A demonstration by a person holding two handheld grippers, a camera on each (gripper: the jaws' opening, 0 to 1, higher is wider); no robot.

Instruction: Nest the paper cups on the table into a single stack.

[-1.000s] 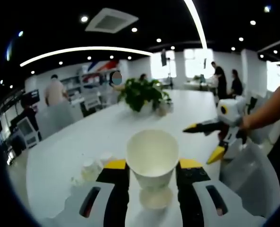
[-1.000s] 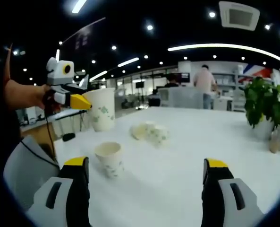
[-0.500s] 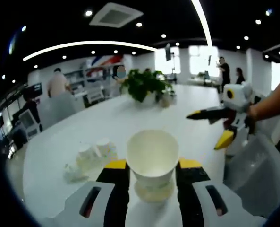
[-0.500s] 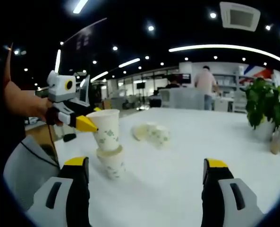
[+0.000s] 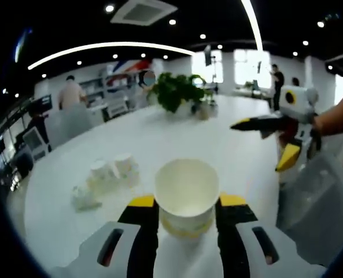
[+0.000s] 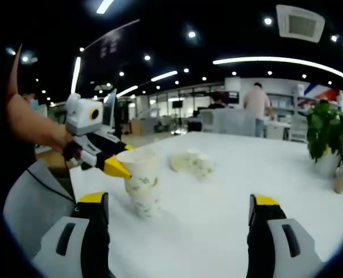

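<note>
Nesting step: left gripper, at 6 o'clock in the left gripper view, is clamped on the upper cup, whose base sits inside the lower cup; judged partly seated.
Right gripper: right gripper has its yellow-tipped jaws wide apart, holding nothing, low in the right gripper view.
Task cups, near: the nested pair stands at about 9 o'clock in the right gripper view, on the table.
Handling: thin paper walls, light, easily crushed; likely best pinched lightly just below the rolled rim, where the wall is stiffest.
Shape and surface: tapered round cups, matte white inside, faint green print outside.
Task cups, farther: loose cups lie tipped together at 9 o'clock in the left gripper view, apart from the pair.
Table: smooth, white, long.
Far end: potted plant, leafy green, near 12 o'clock.
</note>
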